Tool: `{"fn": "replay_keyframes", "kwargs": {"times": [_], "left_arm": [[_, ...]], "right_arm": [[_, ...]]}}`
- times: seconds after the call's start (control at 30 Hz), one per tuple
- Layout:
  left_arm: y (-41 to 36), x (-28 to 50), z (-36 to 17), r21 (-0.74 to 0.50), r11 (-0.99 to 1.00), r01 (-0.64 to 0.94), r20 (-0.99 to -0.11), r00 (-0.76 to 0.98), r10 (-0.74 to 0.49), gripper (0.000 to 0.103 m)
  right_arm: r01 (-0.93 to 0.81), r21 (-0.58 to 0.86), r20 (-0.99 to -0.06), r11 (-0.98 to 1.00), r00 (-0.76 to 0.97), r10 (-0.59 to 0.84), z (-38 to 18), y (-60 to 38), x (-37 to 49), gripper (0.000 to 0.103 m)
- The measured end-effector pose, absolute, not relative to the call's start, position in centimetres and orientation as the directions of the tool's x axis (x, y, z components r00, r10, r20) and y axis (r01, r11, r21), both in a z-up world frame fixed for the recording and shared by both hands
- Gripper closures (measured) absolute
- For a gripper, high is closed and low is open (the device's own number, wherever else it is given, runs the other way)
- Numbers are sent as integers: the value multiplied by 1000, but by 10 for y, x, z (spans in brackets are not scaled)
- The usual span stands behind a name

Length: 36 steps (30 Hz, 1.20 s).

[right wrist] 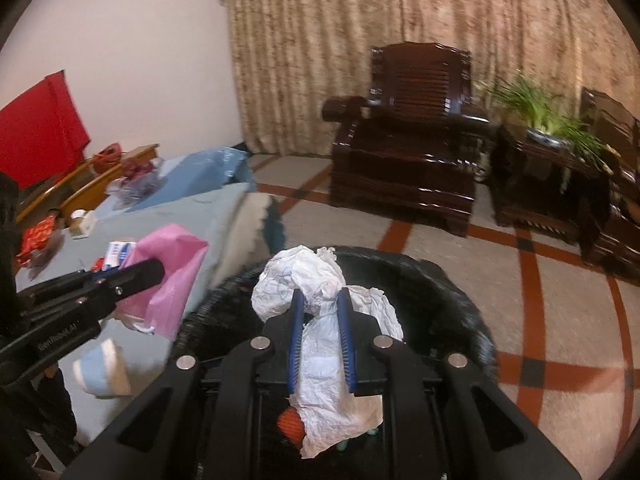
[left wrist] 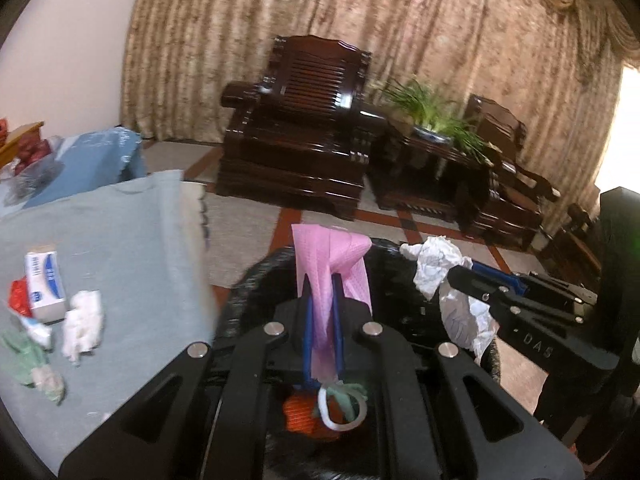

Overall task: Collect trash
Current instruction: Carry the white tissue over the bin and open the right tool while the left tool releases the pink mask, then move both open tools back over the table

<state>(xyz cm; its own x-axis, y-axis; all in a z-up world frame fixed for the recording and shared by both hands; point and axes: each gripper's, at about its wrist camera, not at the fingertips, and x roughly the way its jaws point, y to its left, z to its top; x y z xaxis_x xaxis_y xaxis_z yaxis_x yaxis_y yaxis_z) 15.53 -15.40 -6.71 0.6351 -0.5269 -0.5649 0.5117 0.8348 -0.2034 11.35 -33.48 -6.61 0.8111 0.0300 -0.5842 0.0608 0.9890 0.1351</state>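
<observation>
My left gripper (left wrist: 322, 284) is shut on a pink paper napkin (left wrist: 334, 268) and hangs over a black trash bin (left wrist: 256, 280). Orange and green scraps and a white ring (left wrist: 340, 408) lie inside the bin. My right gripper (right wrist: 320, 296) is shut on a crumpled white paper (right wrist: 304, 276) above the same bin (right wrist: 452, 292). In the left wrist view the right gripper (left wrist: 452, 270) comes in from the right with the white paper (left wrist: 436, 260). In the right wrist view the left gripper (right wrist: 158, 270) comes in from the left with the pink napkin (right wrist: 176, 268).
A table with a grey-blue cloth (left wrist: 132, 240) stands left of the bin, bearing a blue-and-white packet (left wrist: 44, 280), white tissues (left wrist: 82, 320), red and green scraps. Dark wooden armchairs (left wrist: 296, 128) and a potted plant (left wrist: 432, 112) stand before the curtain. The floor is tiled.
</observation>
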Motion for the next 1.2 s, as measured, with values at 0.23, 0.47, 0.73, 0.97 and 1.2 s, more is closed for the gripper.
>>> {"fn": "replay_keyframes", "kwargs": {"times": [0.23,0.47,0.73,0.97,1.2], "left_arm": [[-179,169,-88,-231,809,540,-605,571,-555,65],[-150,168,-86,-227,834,504,-597,605,-528,36],[-71,154,-62,-160,917,365,-547,741,-390,19],[24,136,-54,-91,980,175,-543,817,-196,15],[91,115,-61,-64,998,21,-571,820,-53,15]], "right_arm": [[145,97,-621,985,782,-54,-85,-356,108,80],[162,107,-606,981,793,-65,-89,-357,101,24],[53,182,-522,982,852,51,-70,-319,101,6],[-118,209,-504,971,838,211,-62,-251,115,6],[-308,228,-519,924,764,383,-72,-170,124,6]]}}
